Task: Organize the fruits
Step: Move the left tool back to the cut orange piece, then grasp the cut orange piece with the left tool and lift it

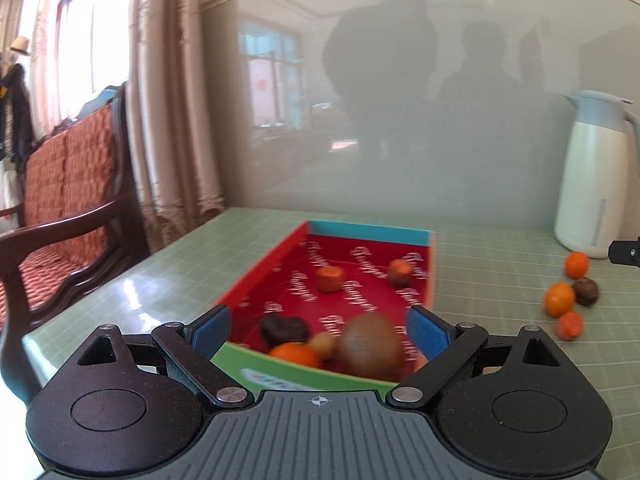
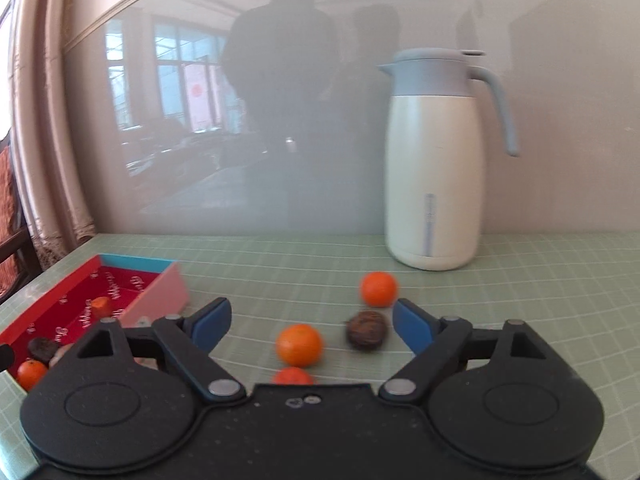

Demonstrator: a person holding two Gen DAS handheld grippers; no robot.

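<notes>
A shallow red box (image 1: 431,276) lies on the green table and holds several fruits: a brown kiwi (image 1: 370,344), an orange mandarin (image 1: 294,354), a dark wrinkled fruit (image 1: 284,328) and two orange pieces further back. My left gripper (image 1: 318,328) hovers over the box's near end, open and empty. In the right wrist view, my right gripper (image 2: 312,326) is open above loose fruit on the table: a mandarin (image 2: 299,345), a dark walnut-like fruit (image 2: 367,330), another mandarin (image 2: 379,289) and one (image 2: 292,377) at the gripper's body. Nothing touches its blue pads.
A cream and grey-blue thermos jug (image 2: 436,160) stands at the back against the glossy wall panel. The red box (image 2: 86,276) sits left of the loose fruit. A wooden chair with red cushions (image 1: 68,184) and curtains stand beyond the table's left edge.
</notes>
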